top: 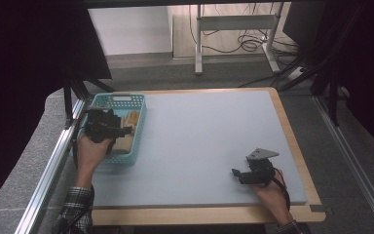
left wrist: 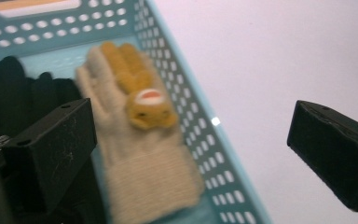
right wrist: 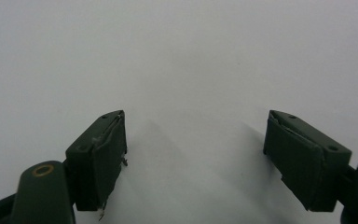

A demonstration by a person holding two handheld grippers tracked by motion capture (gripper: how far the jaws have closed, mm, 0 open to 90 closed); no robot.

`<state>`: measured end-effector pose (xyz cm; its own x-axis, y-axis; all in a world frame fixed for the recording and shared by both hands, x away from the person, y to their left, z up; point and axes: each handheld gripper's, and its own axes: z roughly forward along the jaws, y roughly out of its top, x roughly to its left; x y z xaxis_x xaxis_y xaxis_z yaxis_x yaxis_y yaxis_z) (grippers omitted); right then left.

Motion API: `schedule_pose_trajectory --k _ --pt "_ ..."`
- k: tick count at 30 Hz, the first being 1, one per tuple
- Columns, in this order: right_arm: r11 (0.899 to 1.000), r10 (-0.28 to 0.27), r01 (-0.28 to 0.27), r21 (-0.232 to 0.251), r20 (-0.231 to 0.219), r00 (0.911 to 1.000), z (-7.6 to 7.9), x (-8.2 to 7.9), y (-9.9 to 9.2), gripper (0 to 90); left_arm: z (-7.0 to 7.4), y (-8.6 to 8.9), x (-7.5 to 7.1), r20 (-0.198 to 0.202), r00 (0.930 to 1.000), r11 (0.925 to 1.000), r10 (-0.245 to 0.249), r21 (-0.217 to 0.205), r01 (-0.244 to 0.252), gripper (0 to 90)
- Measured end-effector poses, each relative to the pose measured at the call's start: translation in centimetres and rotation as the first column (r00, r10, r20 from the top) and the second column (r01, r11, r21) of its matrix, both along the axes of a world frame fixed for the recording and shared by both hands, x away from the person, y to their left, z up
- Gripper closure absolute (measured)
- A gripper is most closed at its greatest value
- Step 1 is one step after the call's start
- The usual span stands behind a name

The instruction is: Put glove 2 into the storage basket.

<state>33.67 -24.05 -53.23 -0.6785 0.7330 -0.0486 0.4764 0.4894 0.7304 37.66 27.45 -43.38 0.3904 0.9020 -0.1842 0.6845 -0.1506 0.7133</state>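
Beige glove (left wrist: 140, 163) lies in basket (left wrist: 205, 140), left gripper (left wrist: 191, 154) open above

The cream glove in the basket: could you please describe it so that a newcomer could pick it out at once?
Find the light blue perforated basket at the table's left edge. Inside it, along the right wall, lies the cream knitted glove, beside a black glove. Unlike that neighbour, it is pale and carries an orange plush animal figure on its back.

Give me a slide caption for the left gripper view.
Open left gripper above a cream glove with an orange bear face, lying in a blue basket.
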Motion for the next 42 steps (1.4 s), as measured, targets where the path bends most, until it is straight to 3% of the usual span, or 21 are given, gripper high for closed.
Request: schedule_pose_trajectory --k 9,18,25,31,42 --pt "1.000 0.000 0.000 0.000 0.000 1.0000 0.0 0.0 0.0 20.7 0.1 -3.0 -0.6 0.029 0.9973 0.9974 -0.067 0.029 0.066 0.6" --pt "1.000 0.000 0.000 0.000 0.000 1.0000 0.0 0.0 0.0 20.7 -0.2 -6.2 -0.8 0.053 0.9894 0.9900 -0.135 0.048 0.132 0.6" --pt "1.000 0.000 0.000 0.000 -0.001 1.0000 0.0 0.0 0.0 20.7 -0.3 -9.3 -1.0 0.076 0.9768 0.9782 -0.200 0.071 0.195 0.5" --pt "1.000 0.000 0.000 0.000 -0.001 1.0000 0.0 0.0 0.0 20.6 -0.7 -11.9 -1.5 0.094 0.9618 0.9647 -0.257 0.083 0.250 0.4" --pt "1.000 0.003 -0.003 -0.001 0.000 1.0000 0.0 0.0 0.0 20.4 -2.7 -15.7 -3.4 0.121 0.9346 0.9408 -0.334 0.100 0.324 0.0"
